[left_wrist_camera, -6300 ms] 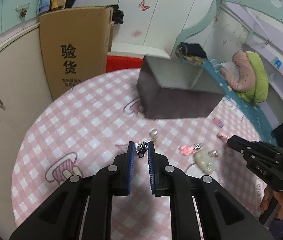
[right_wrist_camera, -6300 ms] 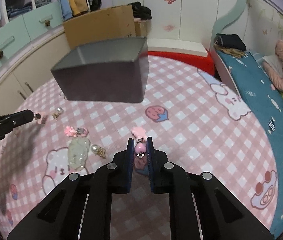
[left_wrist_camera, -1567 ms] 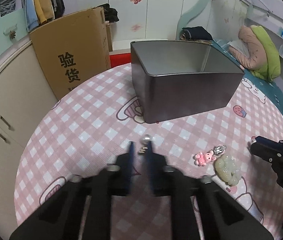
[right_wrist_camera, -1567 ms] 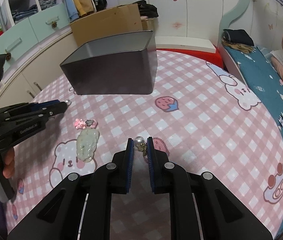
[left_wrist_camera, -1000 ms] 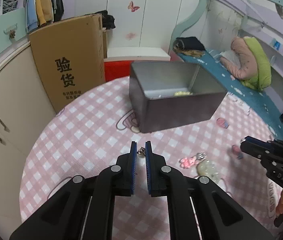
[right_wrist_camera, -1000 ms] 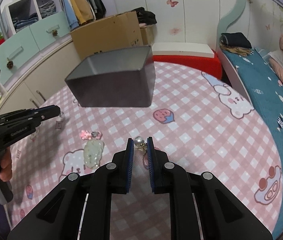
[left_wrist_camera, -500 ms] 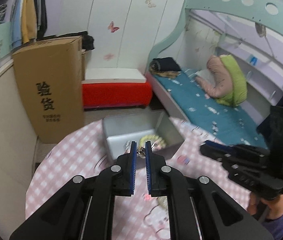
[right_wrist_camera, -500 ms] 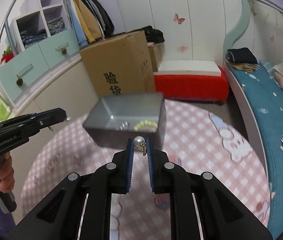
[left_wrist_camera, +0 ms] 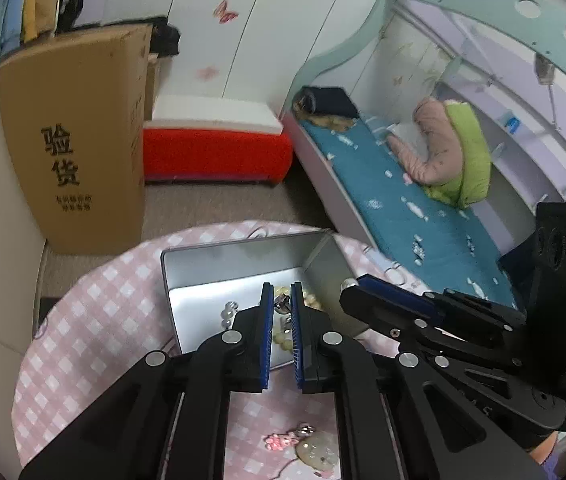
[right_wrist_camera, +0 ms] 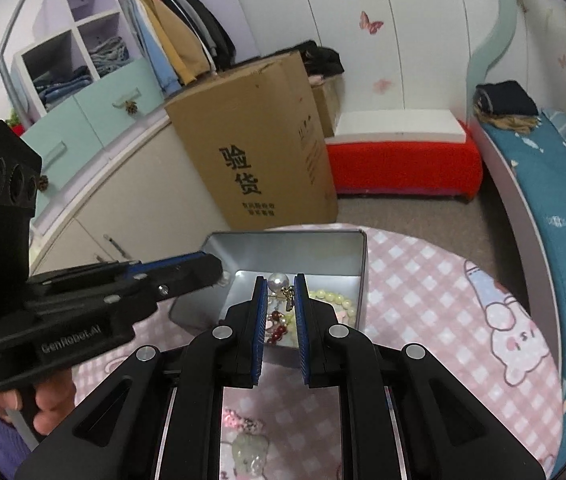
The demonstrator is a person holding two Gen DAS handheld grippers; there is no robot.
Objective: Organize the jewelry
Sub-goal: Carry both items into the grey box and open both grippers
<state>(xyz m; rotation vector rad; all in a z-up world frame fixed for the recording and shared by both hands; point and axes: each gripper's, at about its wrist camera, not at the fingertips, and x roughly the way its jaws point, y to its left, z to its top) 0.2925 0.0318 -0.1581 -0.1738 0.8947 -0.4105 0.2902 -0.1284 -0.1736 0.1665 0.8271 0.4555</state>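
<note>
Both grippers hang over the open metal box [right_wrist_camera: 295, 248]. The right gripper [right_wrist_camera: 279, 292] is clamped on a pearl earring [right_wrist_camera: 277, 281]; the left gripper [left_wrist_camera: 281, 306] pinches a small silver piece [left_wrist_camera: 281, 303]. Only the right view shows red beads [right_wrist_camera: 277, 330] inside the box

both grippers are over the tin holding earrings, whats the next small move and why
Probably open both. The right gripper pinches a pearl drop earring and the left gripper a small silver earring, both above the open grey metal tin, so each should drop in.
</note>
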